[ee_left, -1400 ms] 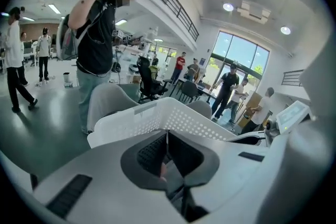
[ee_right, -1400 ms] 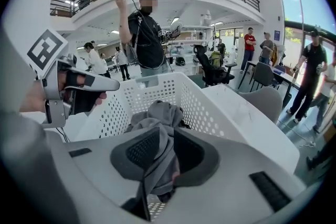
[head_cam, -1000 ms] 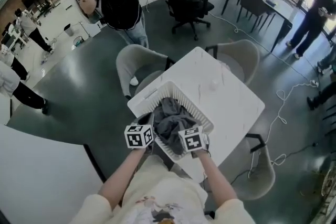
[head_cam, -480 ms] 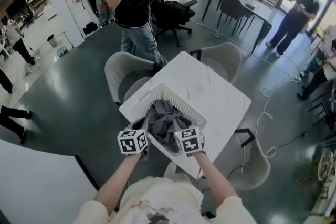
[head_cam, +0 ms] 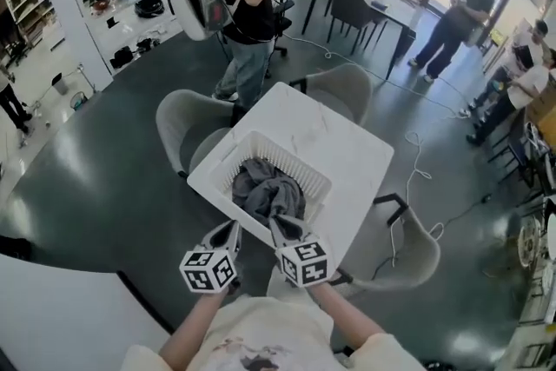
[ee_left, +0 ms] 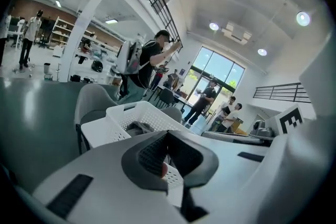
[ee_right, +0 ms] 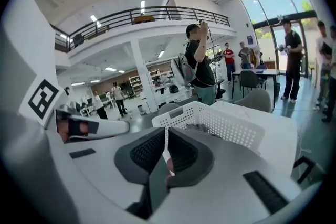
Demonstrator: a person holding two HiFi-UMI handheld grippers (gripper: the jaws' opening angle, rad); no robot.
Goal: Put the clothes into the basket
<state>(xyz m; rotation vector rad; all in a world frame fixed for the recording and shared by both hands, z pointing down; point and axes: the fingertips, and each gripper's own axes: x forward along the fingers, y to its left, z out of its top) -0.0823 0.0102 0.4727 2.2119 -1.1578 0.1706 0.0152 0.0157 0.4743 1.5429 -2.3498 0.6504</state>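
Observation:
A white lattice basket (head_cam: 231, 162) stands on the near corner of a white table (head_cam: 347, 143), with grey clothes (head_cam: 263, 189) heaped inside it. Both grippers are held just short of the basket's near rim, apart from it. My left gripper (head_cam: 229, 232) is shut with nothing in it; in the left gripper view (ee_left: 167, 136) the basket (ee_left: 128, 115) and clothes (ee_left: 137, 127) lie beyond its tips. My right gripper (head_cam: 283, 228) is closing, its pads nearly together and nothing between them (ee_right: 166, 136). The basket (ee_right: 220, 120) shows ahead of it.
Grey chairs stand round the table: one at the left (head_cam: 184, 122), one behind (head_cam: 346, 89), one at the right (head_cam: 415, 252). A person in black (head_cam: 248, 4) stands beyond the table. A white cable (head_cam: 419, 161) trails on the dark floor.
Both grippers have drawn back from over the clothes in the basket to just outside its near rim. The grey clothes stay in the basket.

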